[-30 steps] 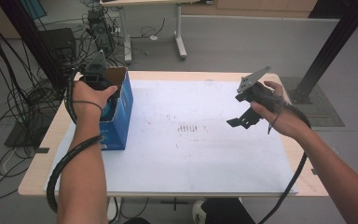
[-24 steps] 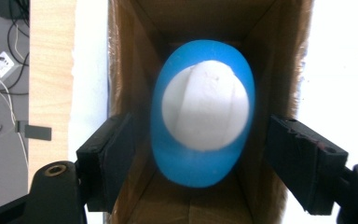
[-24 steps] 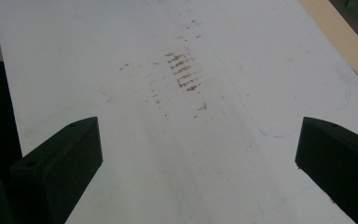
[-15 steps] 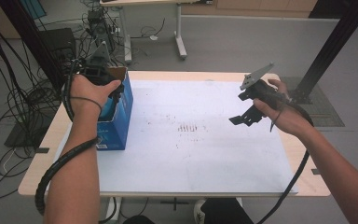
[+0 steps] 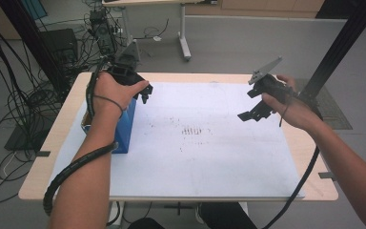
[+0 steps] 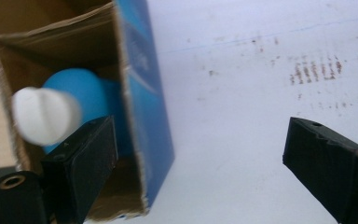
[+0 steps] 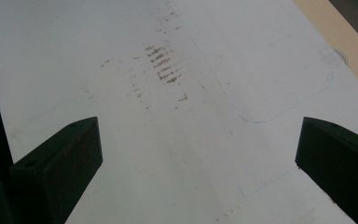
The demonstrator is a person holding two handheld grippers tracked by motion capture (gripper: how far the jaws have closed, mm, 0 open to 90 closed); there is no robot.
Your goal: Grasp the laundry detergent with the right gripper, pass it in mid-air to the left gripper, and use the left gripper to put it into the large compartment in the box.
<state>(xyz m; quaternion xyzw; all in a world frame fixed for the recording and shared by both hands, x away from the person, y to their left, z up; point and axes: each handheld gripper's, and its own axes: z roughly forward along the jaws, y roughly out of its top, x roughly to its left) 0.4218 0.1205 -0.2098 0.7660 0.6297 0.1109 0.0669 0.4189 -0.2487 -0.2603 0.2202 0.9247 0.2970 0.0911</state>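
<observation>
Left gripper [image 5: 143, 93] hangs over the far end of the blue box [image 5: 124, 126] in the high view, its jaws just opened and holding nothing; the box stands at the left edge of the white sheet [image 5: 195, 157] on the table [image 5: 314, 186]. Right gripper [image 5: 255, 112] is held above the sheet's far right part, well apart from the box — jaws spread, empty.

Left gripper view: wide jaws straddle the box's right wall, and inside the open box lies a blue bottle [image 6: 81, 86] with a white cap [image 6: 44, 114].

Right gripper view: jaws stand wide over the bare sheet with its brown marks [image 7: 163, 63] — nothing between them.
</observation>
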